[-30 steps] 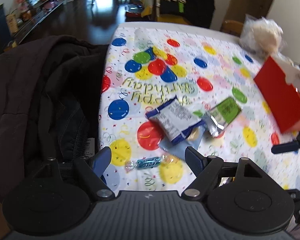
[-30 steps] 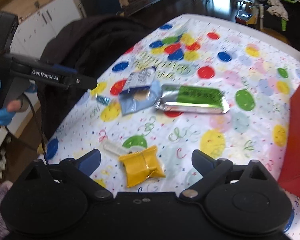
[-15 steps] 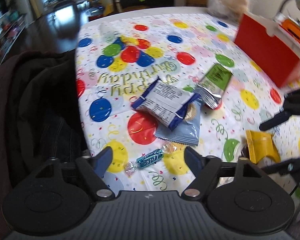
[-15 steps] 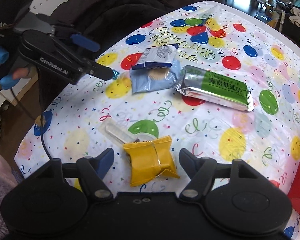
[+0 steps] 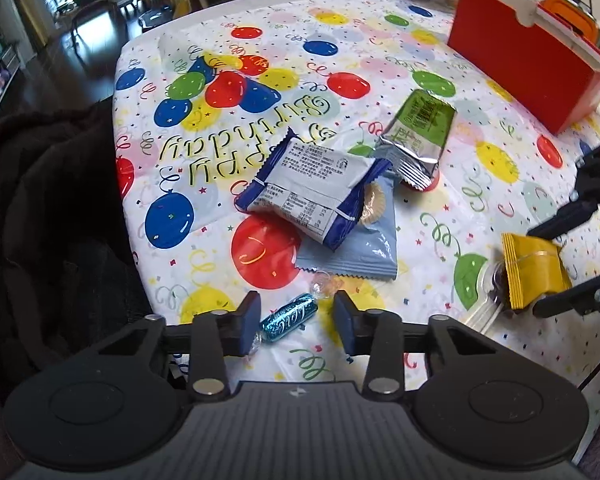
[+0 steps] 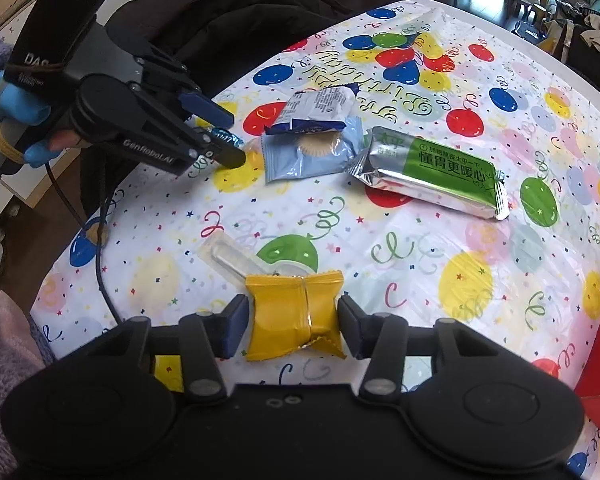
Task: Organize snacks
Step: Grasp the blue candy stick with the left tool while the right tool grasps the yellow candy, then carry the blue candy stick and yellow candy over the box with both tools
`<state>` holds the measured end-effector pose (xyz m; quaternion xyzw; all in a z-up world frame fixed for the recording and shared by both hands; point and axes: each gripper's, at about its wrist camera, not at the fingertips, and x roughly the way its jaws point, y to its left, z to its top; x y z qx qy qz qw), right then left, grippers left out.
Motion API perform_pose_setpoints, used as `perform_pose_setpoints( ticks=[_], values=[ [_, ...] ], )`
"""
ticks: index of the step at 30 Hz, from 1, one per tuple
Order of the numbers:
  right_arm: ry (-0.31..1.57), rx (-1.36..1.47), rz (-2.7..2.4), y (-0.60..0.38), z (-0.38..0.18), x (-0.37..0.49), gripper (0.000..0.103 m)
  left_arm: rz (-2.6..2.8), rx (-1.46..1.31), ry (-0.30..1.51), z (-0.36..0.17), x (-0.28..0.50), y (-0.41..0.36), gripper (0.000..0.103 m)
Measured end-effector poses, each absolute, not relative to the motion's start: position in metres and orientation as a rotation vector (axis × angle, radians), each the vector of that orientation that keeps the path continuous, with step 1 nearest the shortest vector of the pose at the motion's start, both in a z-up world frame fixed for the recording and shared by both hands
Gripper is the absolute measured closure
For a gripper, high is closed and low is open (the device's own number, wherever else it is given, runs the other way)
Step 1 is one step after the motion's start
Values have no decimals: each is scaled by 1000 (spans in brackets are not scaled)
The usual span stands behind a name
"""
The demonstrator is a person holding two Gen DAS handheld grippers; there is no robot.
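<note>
My left gripper (image 5: 296, 322) is open around a blue wrapped candy (image 5: 287, 317) near the table's edge; its pads stand a little apart from the wrapper. My right gripper (image 6: 292, 324) has closed in around a yellow snack packet (image 6: 294, 316), pads at its two sides with a small gap. A blue-and-white biscuit pack (image 5: 316, 188) lies on a pale blue cookie packet (image 5: 360, 248). A green and silver bar (image 5: 416, 136) lies beyond them. The left gripper also shows in the right wrist view (image 6: 224, 140).
A red box (image 5: 524, 60) stands at the far right of the balloon tablecloth (image 5: 260, 80). A dark jacket (image 5: 48, 216) hangs at the table's left edge. A clear plastic wrapper (image 6: 232, 256) lies beside the yellow packet.
Both grippers have narrowed their jaws: the left around the blue candy, the right around the yellow packet. Both moved closer to the table.
</note>
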<state>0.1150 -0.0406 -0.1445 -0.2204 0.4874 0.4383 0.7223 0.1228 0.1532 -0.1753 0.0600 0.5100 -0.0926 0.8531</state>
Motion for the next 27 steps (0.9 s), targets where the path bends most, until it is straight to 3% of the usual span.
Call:
perform_pose_setpoints(
  ticks=[5,10,27],
  values=[
    [1072,-482,958,-42,-144,115,60,-169,111,1065,-175,119,146,85],
    [1051,-478,945,-43,-141,113,63,-84,52,1073,-174,116,141,91],
    [961,-333,894,-82,-107,118,63,64,-270,1042,-152,89,147,91]
  ],
)
